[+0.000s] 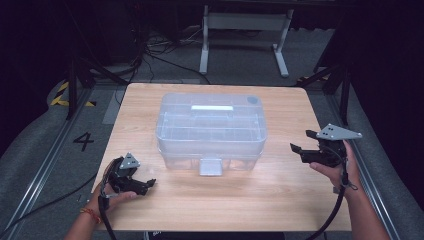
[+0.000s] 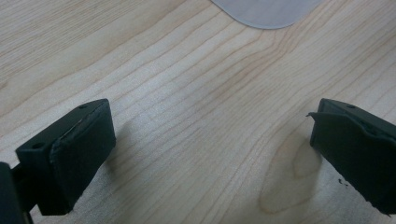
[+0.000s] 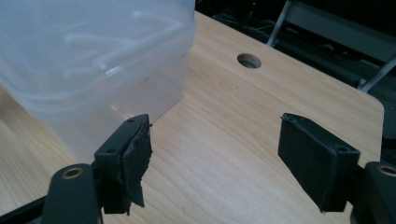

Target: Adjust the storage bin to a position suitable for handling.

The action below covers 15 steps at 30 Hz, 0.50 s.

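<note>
1. Resting at the near left corner of the wooden table (image 1: pixel 280 200), the left gripper (image 1: pixel 145 184) was held low in the person's left hand (image 1: pixel 107 197), its jaws pointed toward the middle of the tabletop.
2. Its jaws stood spread wide in the left gripper view, with bare wood grain between them and nothing held. A rounded pale plastic tab (image 2: pixel 268 11) lay on the table ahead of them, well apart from both pads.
3. The clear plastic storage box (image 1: pixel 210 131) sat at the centre of the table, lid on, with a white handle (image 1: pixel 212 107) lying flat on top and a front latch (image 1: pixel 210 166) facing the person. Neither gripper touched it.
4. The right gripper (image 1: pixel 303 144) was held above the right edge of the table in the person's right hand (image 1: pixel 335 172), jaws pointed toward the box's right end and near it.
5. Its jaws were spread wide, with nothing between them. In the right gripper view, the box's corner (image 3: pixel 93 70) stood just beyond the left-hand pad, and a round hole (image 3: pixel 249 60) in the tabletop lay farther off.
</note>
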{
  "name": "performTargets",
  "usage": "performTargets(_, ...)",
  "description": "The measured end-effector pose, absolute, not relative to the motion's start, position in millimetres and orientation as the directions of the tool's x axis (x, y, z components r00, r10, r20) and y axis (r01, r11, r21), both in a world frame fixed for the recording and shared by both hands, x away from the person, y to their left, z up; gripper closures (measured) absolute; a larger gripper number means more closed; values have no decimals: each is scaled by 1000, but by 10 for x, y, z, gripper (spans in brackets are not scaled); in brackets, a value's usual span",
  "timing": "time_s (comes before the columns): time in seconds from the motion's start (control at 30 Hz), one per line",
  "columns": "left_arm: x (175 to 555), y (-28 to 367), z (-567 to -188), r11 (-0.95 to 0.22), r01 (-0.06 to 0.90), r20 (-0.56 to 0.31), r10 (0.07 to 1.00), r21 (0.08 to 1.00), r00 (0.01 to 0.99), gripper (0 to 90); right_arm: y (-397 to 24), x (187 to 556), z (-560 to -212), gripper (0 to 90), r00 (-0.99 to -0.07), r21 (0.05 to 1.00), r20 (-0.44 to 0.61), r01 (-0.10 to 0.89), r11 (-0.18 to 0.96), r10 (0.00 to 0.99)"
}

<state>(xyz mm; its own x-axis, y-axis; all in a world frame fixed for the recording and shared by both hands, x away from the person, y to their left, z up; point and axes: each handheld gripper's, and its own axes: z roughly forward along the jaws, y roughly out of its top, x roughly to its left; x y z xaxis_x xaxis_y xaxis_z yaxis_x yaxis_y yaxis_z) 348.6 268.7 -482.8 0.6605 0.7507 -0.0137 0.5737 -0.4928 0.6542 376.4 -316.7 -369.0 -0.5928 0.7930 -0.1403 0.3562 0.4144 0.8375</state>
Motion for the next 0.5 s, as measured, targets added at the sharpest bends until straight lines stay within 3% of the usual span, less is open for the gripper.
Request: performTargets(0.5,3486,2687,-4828,-493,573,-13,751,654,661,5,-2941,3851,-3483,264,-626,845,-167,308,438,762)
